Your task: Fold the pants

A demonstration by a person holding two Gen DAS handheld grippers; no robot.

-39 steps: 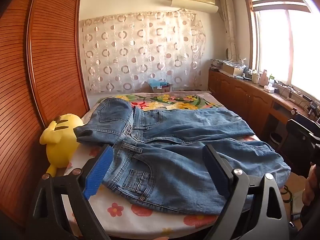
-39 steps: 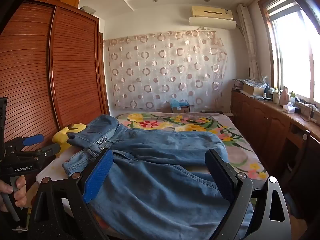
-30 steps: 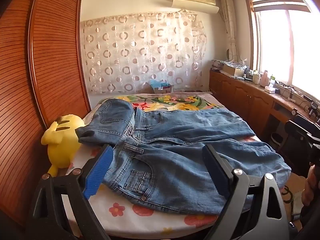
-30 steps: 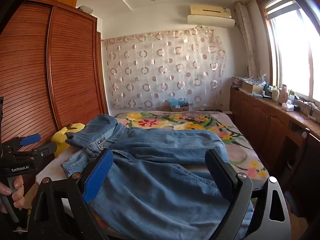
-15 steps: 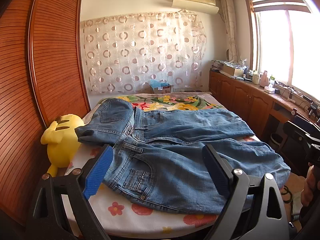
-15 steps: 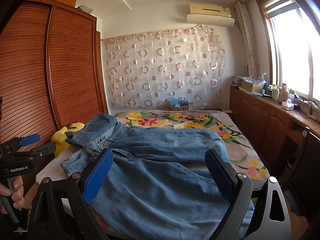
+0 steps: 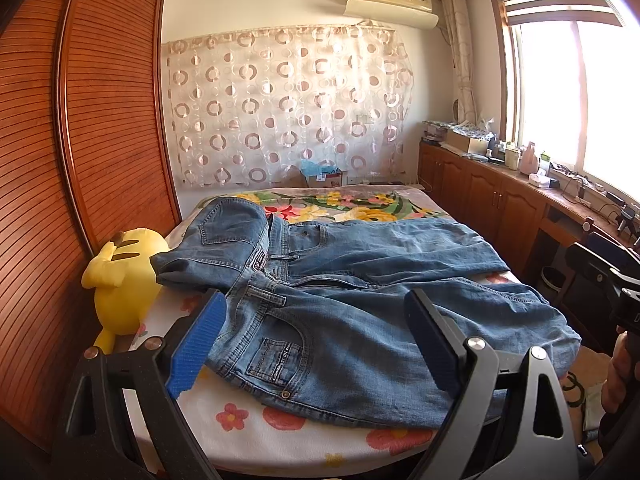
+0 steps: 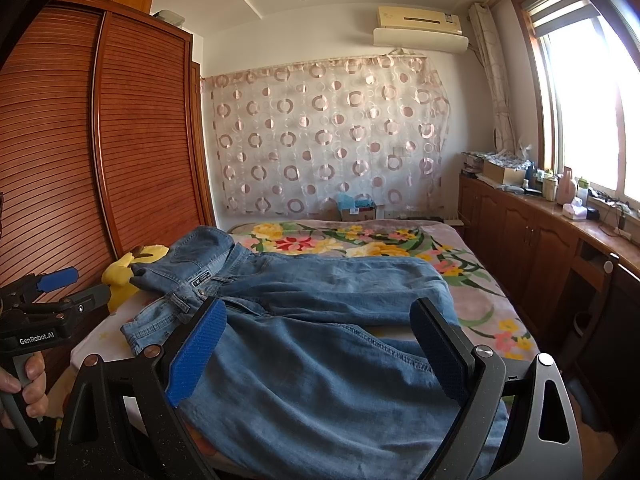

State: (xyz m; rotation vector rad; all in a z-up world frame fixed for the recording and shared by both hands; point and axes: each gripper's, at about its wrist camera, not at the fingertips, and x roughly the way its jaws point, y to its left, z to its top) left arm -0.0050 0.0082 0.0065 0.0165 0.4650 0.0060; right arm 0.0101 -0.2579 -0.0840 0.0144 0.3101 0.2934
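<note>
Blue jeans [image 7: 352, 292] lie spread on the flowered bed [image 7: 280, 428], waistband to the left, both legs running right; part of the seat is folded over at the far left. They also show in the right wrist view [image 8: 320, 344]. My left gripper [image 7: 316, 332] is open and empty, held above the near edge by the waist and back pocket. My right gripper [image 8: 318, 344] is open and empty, held over the near leg. The left gripper also shows in the right wrist view [image 8: 56, 292], held in a hand.
A yellow plush toy [image 7: 124, 276] lies at the bed's left edge against the wooden wardrobe [image 7: 80, 160]. Wooden cabinets with clutter [image 7: 500, 184] run along the right wall under the window. A box [image 7: 324, 176] stands at the bed's far end by the curtain.
Both views shift only slightly. The jeans lie as before and both grippers stay open.
</note>
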